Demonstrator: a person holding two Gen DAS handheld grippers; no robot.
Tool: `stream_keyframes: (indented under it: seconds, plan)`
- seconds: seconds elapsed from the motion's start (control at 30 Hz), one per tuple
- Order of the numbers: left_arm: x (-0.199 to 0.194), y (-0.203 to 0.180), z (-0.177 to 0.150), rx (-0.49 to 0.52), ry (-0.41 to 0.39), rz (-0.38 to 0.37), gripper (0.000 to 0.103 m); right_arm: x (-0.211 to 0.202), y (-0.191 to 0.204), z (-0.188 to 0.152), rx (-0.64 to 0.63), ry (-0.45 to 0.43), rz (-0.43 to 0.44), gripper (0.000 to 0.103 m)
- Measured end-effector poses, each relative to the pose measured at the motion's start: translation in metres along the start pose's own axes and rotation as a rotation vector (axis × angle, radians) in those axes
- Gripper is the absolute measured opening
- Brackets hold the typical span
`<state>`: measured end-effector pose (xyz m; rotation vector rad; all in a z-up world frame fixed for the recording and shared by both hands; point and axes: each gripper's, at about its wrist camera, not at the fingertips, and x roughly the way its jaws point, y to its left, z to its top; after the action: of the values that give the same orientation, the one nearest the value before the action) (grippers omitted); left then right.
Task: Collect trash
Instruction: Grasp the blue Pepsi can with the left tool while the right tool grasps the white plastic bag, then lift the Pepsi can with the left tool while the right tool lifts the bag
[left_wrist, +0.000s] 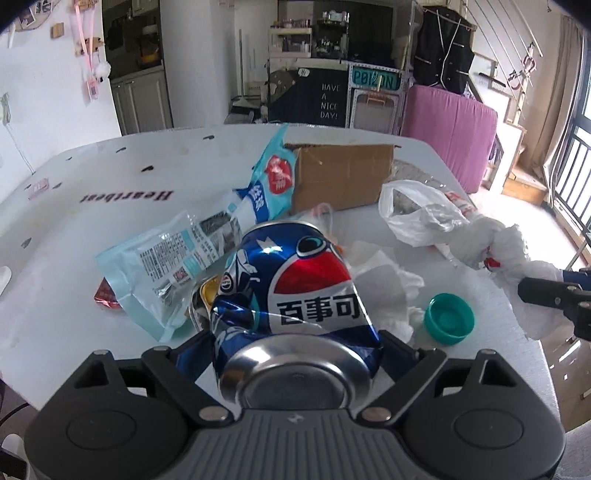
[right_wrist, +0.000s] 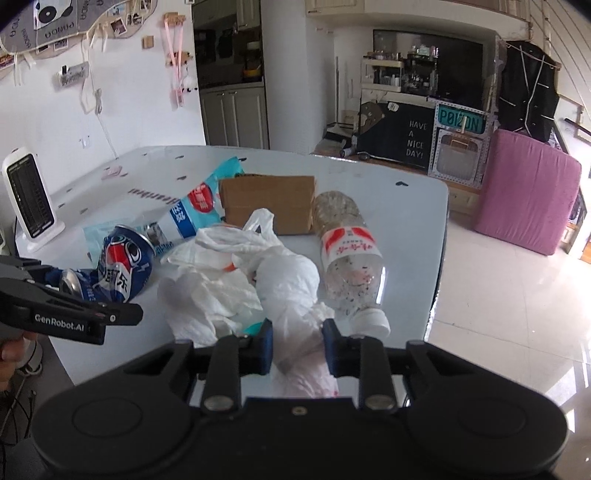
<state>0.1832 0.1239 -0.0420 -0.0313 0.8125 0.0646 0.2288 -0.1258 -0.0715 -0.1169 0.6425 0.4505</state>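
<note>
A crushed blue Pepsi can (left_wrist: 295, 280) fills the left wrist view. My left gripper (left_wrist: 291, 343) is shut on it, a blue pad on each side of its dented lower end. In the right wrist view the can (right_wrist: 122, 258) hangs at the left, just above the white table (right_wrist: 406, 206). My right gripper (right_wrist: 297, 343) is shut on a knotted white plastic bag bundle (right_wrist: 291, 288), which stretches forward from the pads. The same bundle (left_wrist: 509, 251) shows at the right edge of the left wrist view.
On the table lie a pale blue snack wrapper (left_wrist: 207, 236), a cardboard box (left_wrist: 340, 177), crumpled tissue (left_wrist: 384, 280), a teal cap (left_wrist: 448, 317), a small red wrapper (left_wrist: 105, 295) and a capped plastic bottle (right_wrist: 347, 251). A white heater (right_wrist: 29, 199) stands at the left edge.
</note>
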Motion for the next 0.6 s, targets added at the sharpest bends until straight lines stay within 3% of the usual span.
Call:
stream_keyframes:
  seconds: [0.37, 0.6]
  plan:
    - [-0.021, -0.023, 0.001, 0.026, -0.06, -0.031, 0.091, -0.025, 0.0, -0.004, 0.027, -0.037, -0.013, 0.028]
    - [0.003, -0.021, -0.018, 0.026, 0.033, -0.075, 0.091, -0.029, 0.001, -0.016, 0.032, -0.011, -0.021, 0.028]
